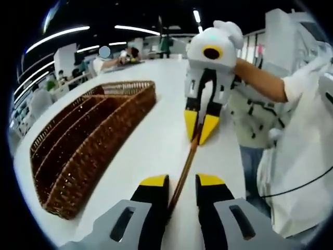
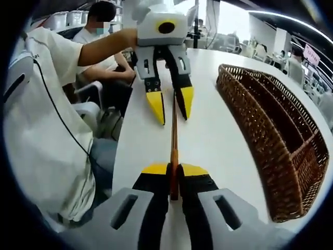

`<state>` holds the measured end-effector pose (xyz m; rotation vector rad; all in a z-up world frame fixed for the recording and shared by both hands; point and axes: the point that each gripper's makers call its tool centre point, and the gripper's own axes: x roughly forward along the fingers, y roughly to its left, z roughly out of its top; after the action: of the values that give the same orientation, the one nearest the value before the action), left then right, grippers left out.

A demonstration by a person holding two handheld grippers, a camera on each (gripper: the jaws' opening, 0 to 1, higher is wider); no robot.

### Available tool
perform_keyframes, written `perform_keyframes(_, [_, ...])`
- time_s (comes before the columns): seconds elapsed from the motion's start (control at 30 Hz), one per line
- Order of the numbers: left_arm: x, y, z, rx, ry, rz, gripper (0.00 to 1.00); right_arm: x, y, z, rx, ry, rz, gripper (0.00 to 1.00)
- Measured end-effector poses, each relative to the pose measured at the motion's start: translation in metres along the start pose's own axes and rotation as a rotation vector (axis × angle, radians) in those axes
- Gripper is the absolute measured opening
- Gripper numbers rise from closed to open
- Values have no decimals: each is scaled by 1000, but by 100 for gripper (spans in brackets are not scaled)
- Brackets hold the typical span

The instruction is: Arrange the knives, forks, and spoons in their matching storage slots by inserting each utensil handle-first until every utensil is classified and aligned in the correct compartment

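Two sets of tongs are working one utensil right now. I'm clamping the right tongs (image 2: 174, 167) on one end of a long, thin wooden-handled utensil (image 2: 174, 136); can't tell if it's a knife, fork or spoon, since the far end is hiding between the other jaws. In the left gripper view, the left tongs (image 1: 177, 180) are sitting spread apart with the stick running up between the jaws, not pinched as far as I can see. The right tongs (image 1: 201, 124) are showing there too, closed on the far end of the utensil (image 1: 186, 167).

Moving outward, the utensil is hovering over or lying along the white worktop (image 2: 208, 125); I can't say which. The brown wicker organiser (image 2: 270, 120), with its long slots, is sitting off to the side, well apart from the stick.

Progress-wise, I'm guessing we're barely started: every slot I can see in the wicker organiser (image 1: 88, 140) is looking bare, so this piece and everything else are waiting to go in handle-first.
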<state>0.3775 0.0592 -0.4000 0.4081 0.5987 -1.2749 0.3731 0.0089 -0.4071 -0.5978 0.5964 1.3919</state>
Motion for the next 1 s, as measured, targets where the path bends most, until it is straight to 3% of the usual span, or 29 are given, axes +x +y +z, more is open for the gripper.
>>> perform_keyframes(0.2, [3,0,-2,17,22,-16,20,0,3,1,0,-1,0,6])
perform_keyframes(0.47, [6,0,-2,109,80,-54,6,0,-2,1,-3,3,5,7])
perform_keyframes(0.7, [5,4,-2,166,117,-62,5,1,-1,1,-9,14,0,7])
perform_keyframes(1.0, [2,3,3,166,108,-76,4,1,-2,1,-14,25,0,7])
